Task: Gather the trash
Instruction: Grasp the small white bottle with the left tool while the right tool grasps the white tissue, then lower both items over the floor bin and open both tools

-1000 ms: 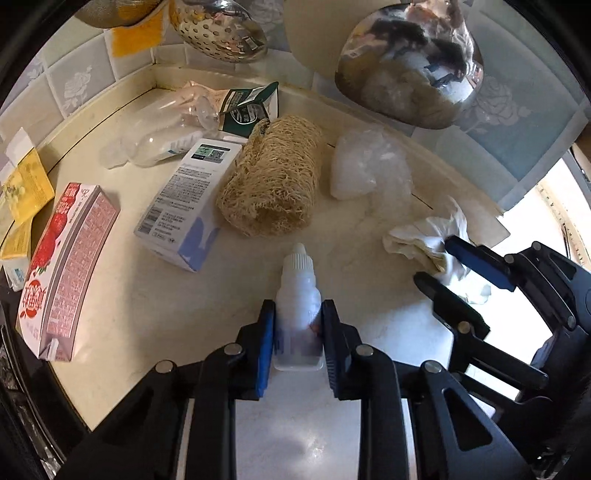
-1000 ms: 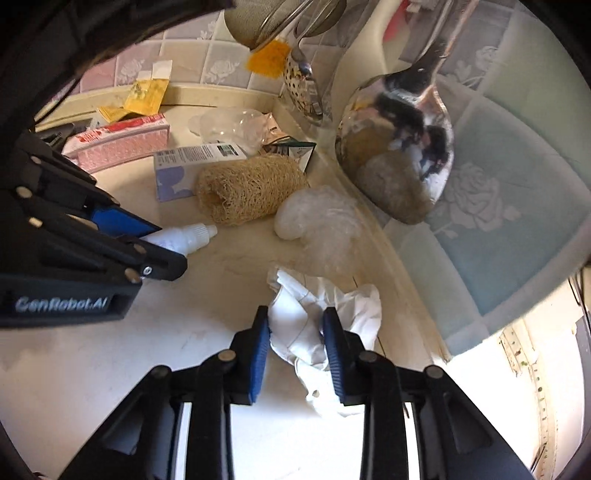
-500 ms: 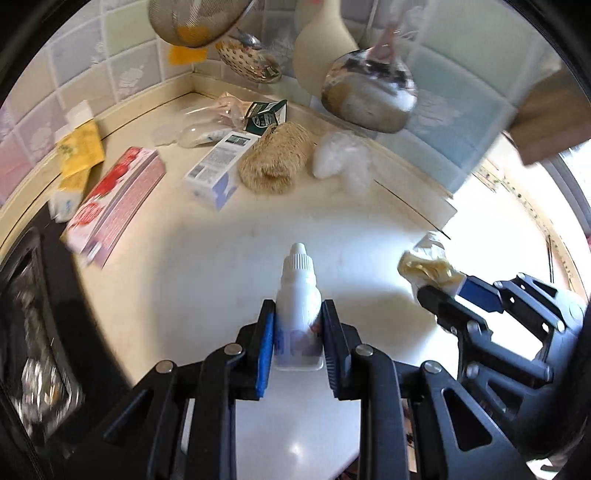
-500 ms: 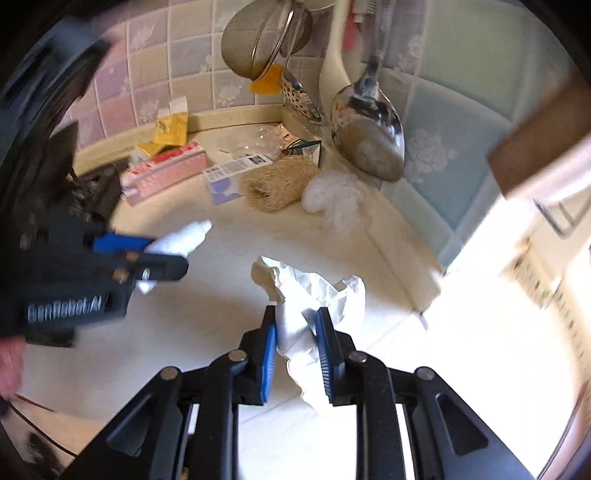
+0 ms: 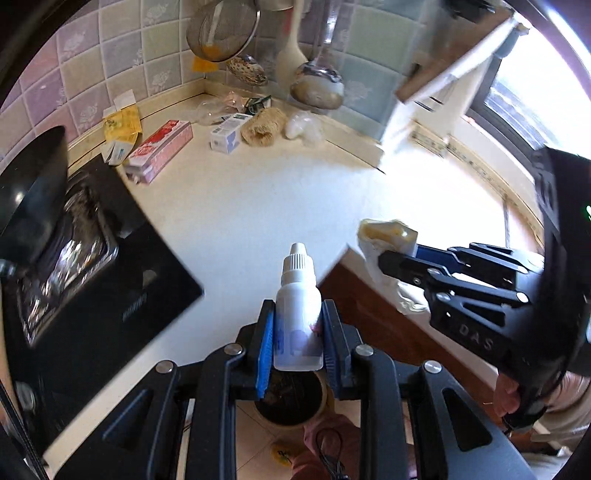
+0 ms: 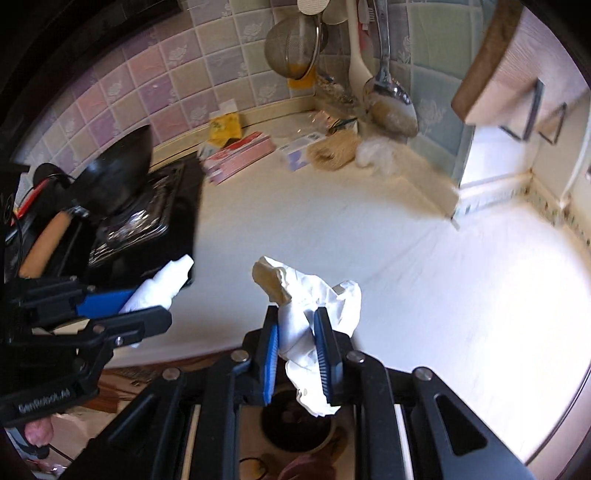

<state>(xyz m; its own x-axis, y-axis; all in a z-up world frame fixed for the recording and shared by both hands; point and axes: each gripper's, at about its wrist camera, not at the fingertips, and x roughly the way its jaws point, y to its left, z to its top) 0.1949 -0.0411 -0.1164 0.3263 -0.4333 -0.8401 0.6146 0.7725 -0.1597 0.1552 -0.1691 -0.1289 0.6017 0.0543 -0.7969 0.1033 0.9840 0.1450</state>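
Note:
My left gripper [image 5: 297, 325] is shut on a small white dropper bottle [image 5: 297, 295], cap pointing away from me. It hangs over the counter's front edge. My right gripper [image 6: 295, 332] is shut on a crumpled white tissue [image 6: 310, 306] that spills out above and below the pads. Each gripper shows in the other's view: the right gripper [image 5: 399, 254] with its tissue [image 5: 384, 236], the left gripper [image 6: 147, 306] with its bottle [image 6: 166, 280]. Below both, on the floor, stands a round bin [image 5: 291, 402], dark inside, also seen as the bin [image 6: 295, 421] under the tissue.
Far back in the counter's corner lie a pink carton [image 5: 159, 151], a white and blue box [image 5: 227, 134], a loofah [image 5: 264, 127], clear plastic [image 5: 303, 127] and yellow packets [image 5: 122, 125]. A black stove [image 5: 74, 258] fills the left. Ladles and a strainer [image 5: 221, 29] hang on the tiled wall.
Both grippers have pulled back and up from the corner to the counter's front edge, carrying the bottle and the tissue. The tissue has left the counter. The floor bin has come into view.

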